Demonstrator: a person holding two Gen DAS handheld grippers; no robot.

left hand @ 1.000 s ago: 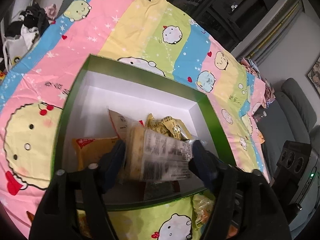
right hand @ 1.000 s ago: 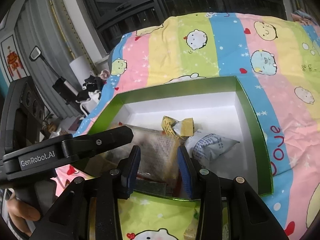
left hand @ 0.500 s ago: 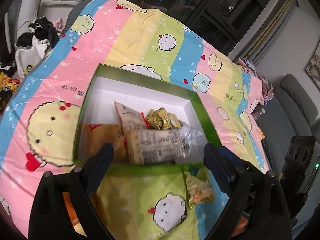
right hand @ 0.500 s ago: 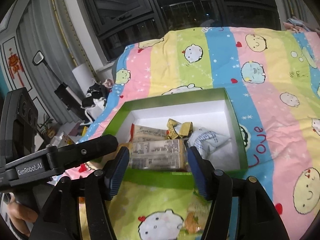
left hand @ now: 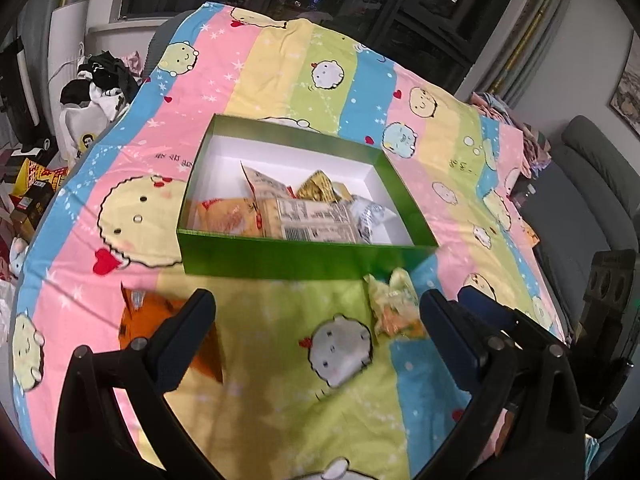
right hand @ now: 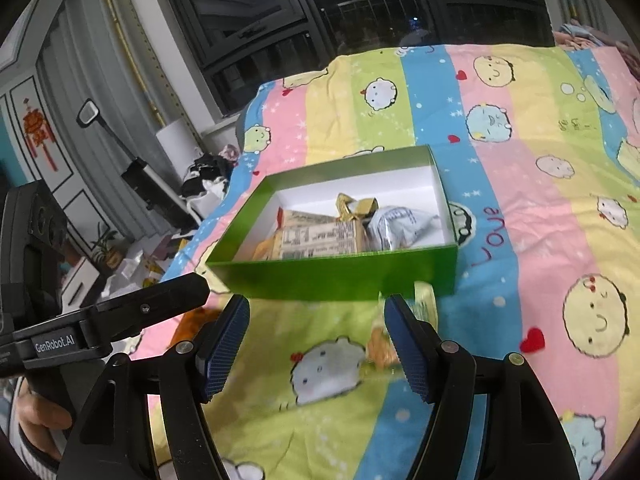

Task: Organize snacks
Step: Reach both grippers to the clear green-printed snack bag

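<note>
Jaws of the left gripper [left hand: 316, 322] had just been opening and stood wide, empty, short of the green box [left hand: 304, 258] of crinkled snack packets [left hand: 316, 222]. From the right wrist, the right gripper [right hand: 316, 334] likewise gaped empty, hiding part of a loose packet [right hand: 426, 306] before the box.

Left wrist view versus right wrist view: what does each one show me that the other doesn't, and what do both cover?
Only the left wrist view shows the orange packet as a clear shape on the bedspread, plus the grey sofa.

Only the right wrist view shows the left gripper from the side, the hand holding it, and the red wall ornament.

Both show the green box holding several snack packets, the yellow-green packet lying outside its near wall, the cartoon bedspread, and open, empty jaws.
</note>
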